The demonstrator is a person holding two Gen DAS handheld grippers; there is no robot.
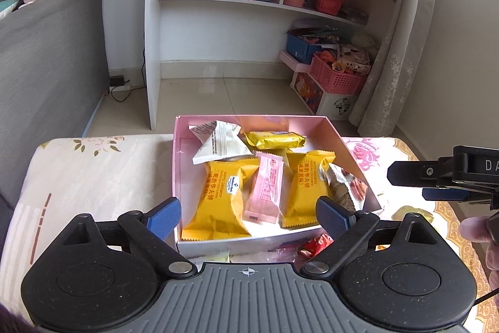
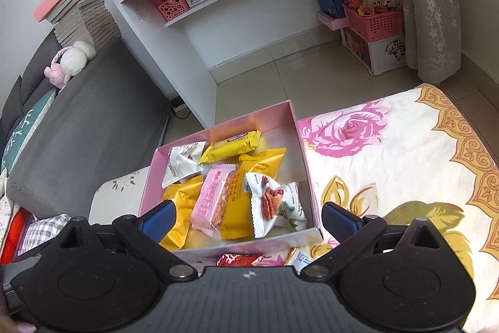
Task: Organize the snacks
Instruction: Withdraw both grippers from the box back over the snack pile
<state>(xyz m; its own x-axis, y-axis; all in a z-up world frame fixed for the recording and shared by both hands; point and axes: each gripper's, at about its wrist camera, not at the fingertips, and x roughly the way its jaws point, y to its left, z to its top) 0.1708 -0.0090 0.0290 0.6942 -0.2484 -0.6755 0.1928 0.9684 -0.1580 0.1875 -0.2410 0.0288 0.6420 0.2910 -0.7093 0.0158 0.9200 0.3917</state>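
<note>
An open pink box [image 1: 237, 244] sits on a floral-clothed table [image 1: 93, 177] and holds several snack packets. Among them are two yellow ones [image 1: 218, 198], a pink bar [image 1: 265, 192], a white packet [image 1: 218, 142] and a pecan packet [image 1: 343, 186]. My left gripper [image 1: 248, 211] hangs open above the box's near edge, with nothing between its fingers. My right gripper [image 2: 248, 213] is open and empty over the same box [image 2: 305, 164]; it also shows in the left wrist view [image 1: 408, 184]. Outside the box's near wall lie a red wrapper [image 2: 238, 259] and a white packet [image 2: 299, 259].
A grey sofa [image 1: 46, 67] stands to the left, with a plush toy on its back. Beyond the table is a tiled floor and a white shelf unit [image 1: 218, 21]. Pink baskets [image 1: 340, 77] and boxes stack at the right by a curtain. A person's hand [image 1: 480, 233] holds the right gripper.
</note>
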